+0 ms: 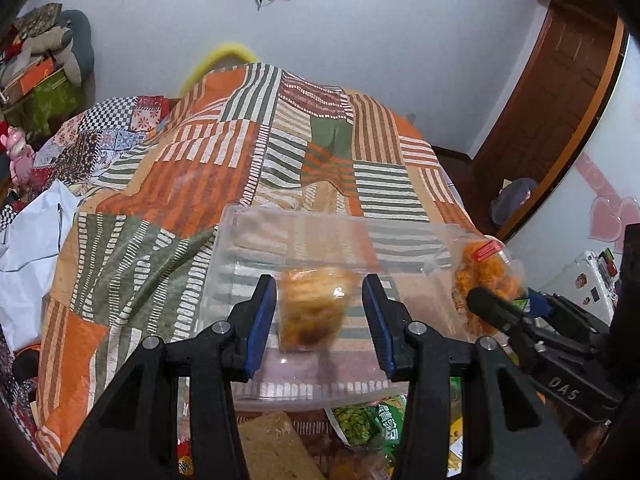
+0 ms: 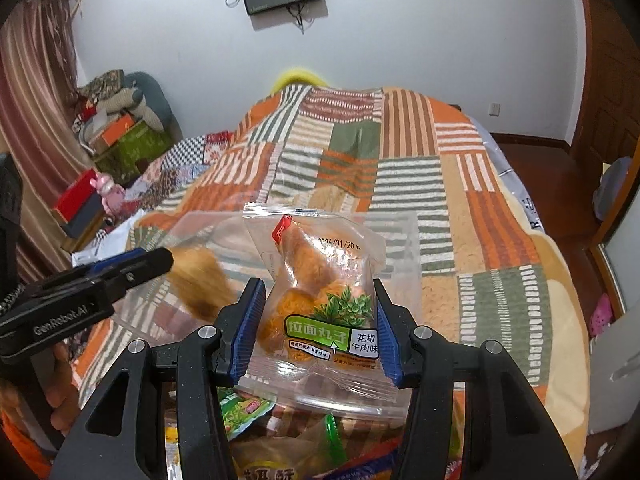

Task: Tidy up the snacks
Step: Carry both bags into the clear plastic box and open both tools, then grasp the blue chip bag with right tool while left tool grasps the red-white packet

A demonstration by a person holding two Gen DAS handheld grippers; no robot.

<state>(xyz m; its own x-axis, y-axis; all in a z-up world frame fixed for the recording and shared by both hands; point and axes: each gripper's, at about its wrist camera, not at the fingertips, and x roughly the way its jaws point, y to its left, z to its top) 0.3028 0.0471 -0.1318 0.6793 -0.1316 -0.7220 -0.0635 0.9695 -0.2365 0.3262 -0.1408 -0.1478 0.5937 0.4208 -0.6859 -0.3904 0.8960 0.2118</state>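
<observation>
The right gripper (image 2: 316,328) has its fingers (image 2: 248,328) closed on a clear snack packet (image 2: 320,292) of orange noodle balls, its long axis upright, sealed top edge tilted away. The left gripper (image 1: 320,324) pinches a blurred golden snack (image 1: 312,312), standing upright. Both hang over the clear plastic bin (image 1: 288,236) on the striped bed (image 1: 200,168). The bin's rim lies just beyond, quilt open past it.

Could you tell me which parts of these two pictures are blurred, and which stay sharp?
Left wrist view: the snack between the left gripper fingers is smeared; the quilt is sharp. Right wrist view: the packet in the right gripper reads clearly; the other snack is blurred.
</observation>
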